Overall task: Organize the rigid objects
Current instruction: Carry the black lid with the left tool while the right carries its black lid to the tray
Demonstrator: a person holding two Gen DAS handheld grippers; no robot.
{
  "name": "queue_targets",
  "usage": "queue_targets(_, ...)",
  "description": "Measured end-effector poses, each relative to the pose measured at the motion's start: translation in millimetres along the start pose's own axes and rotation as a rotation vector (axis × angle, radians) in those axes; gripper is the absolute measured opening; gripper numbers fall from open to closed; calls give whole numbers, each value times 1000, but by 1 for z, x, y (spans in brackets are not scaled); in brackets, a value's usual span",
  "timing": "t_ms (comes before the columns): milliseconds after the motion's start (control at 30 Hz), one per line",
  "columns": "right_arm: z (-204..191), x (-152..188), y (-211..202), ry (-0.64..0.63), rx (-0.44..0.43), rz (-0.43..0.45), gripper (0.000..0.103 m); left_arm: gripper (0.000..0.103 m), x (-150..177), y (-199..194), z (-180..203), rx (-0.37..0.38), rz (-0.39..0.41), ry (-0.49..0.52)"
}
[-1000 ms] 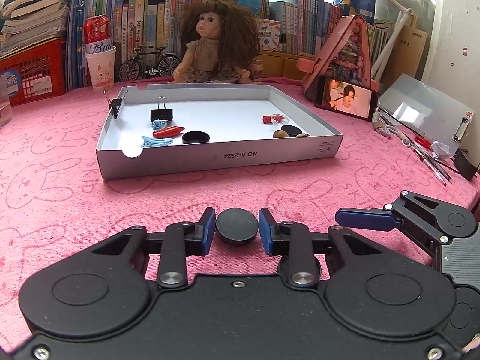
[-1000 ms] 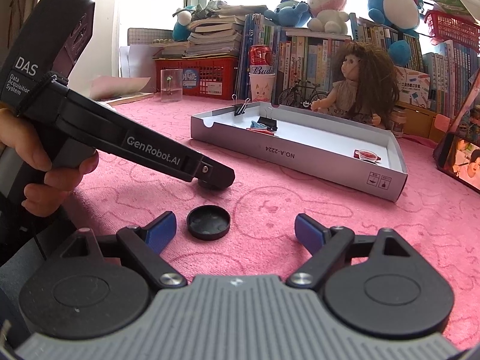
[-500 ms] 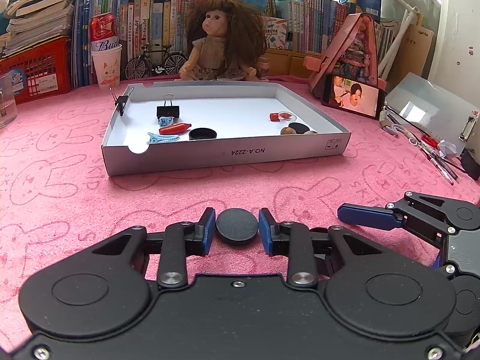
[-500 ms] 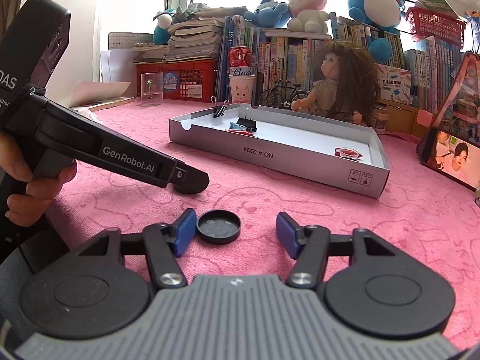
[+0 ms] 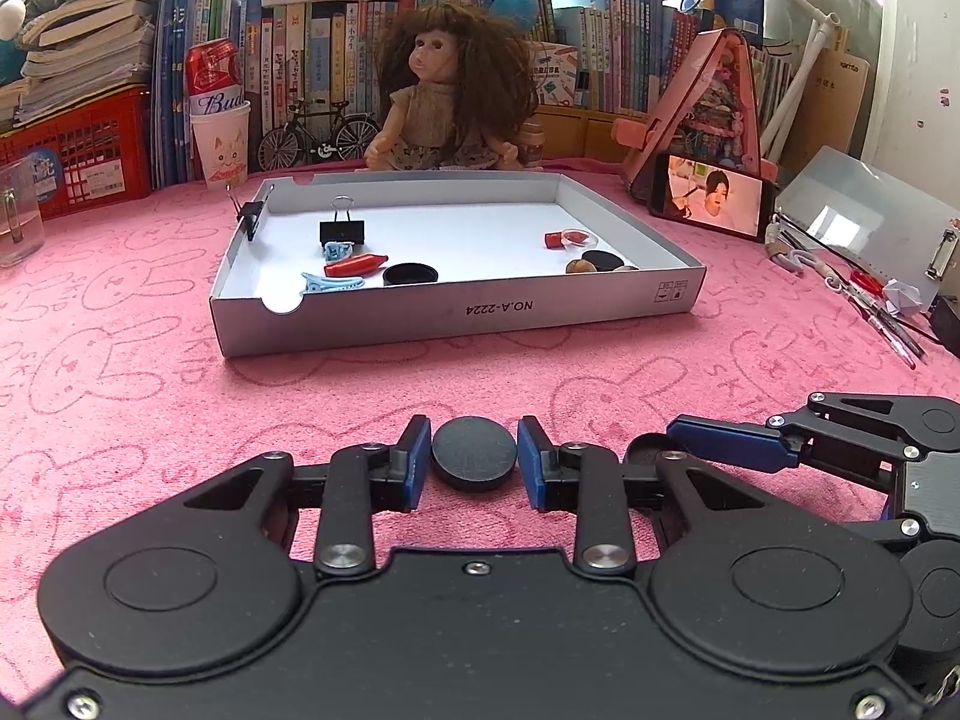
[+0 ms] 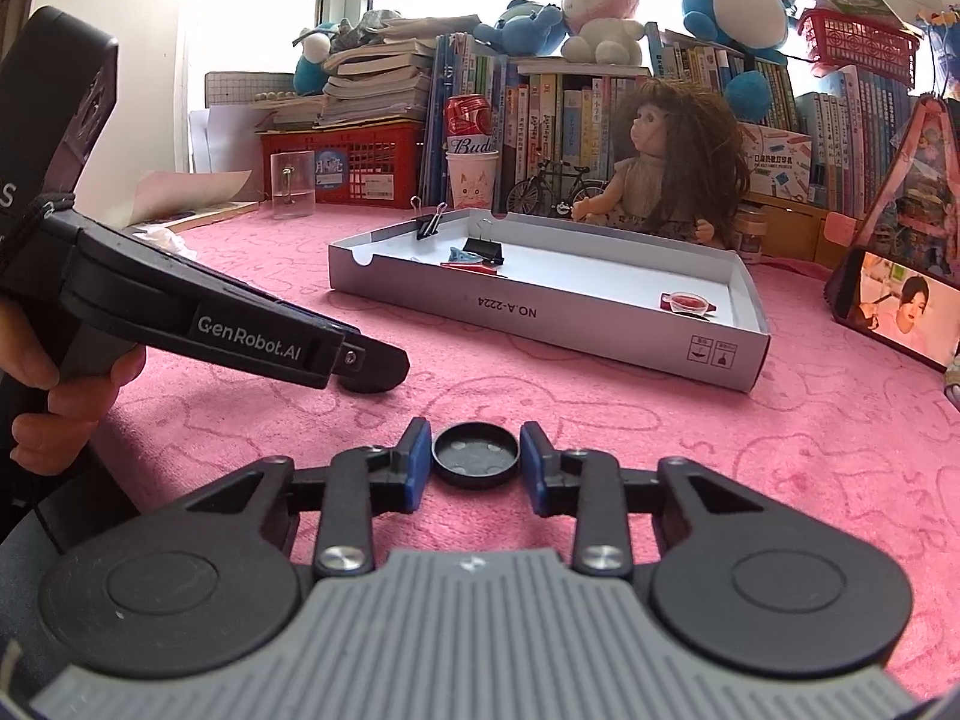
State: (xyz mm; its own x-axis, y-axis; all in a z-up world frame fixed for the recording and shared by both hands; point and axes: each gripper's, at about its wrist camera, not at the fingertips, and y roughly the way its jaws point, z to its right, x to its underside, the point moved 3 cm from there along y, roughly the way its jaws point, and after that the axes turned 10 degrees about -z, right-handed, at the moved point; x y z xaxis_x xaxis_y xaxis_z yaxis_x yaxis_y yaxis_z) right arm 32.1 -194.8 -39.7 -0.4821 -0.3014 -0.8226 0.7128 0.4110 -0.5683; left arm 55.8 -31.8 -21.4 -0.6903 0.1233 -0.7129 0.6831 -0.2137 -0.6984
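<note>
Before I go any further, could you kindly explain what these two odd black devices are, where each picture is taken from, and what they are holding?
There is no robot here: a person holds a handheld two-finger gripper in each hand, and each carries a wide-angle camera looking forward along its fingers. One picture is from the left device, the other from the right.

The left gripper is shut on a flat black round cap. The right gripper has just been closing and now clasps a second black cap, lying hollow side up. The person's hand on the left device shows in the right view.

Ahead, on the pink bunny-print cloth, sits a shallow white cardboard tray holding binder clips, a blue hair clip, a red piece and more caps. A doll sits behind.
</note>
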Motion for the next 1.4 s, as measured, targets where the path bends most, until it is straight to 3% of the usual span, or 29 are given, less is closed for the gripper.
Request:
queue_targets(700,16,-10,4,94,78,21,37,30,-4,-3,7,-25,49,2)
queue_targets(1400,47,-38,11,189,143,25,38,29,-43,-1,-7,-44,95,-33)
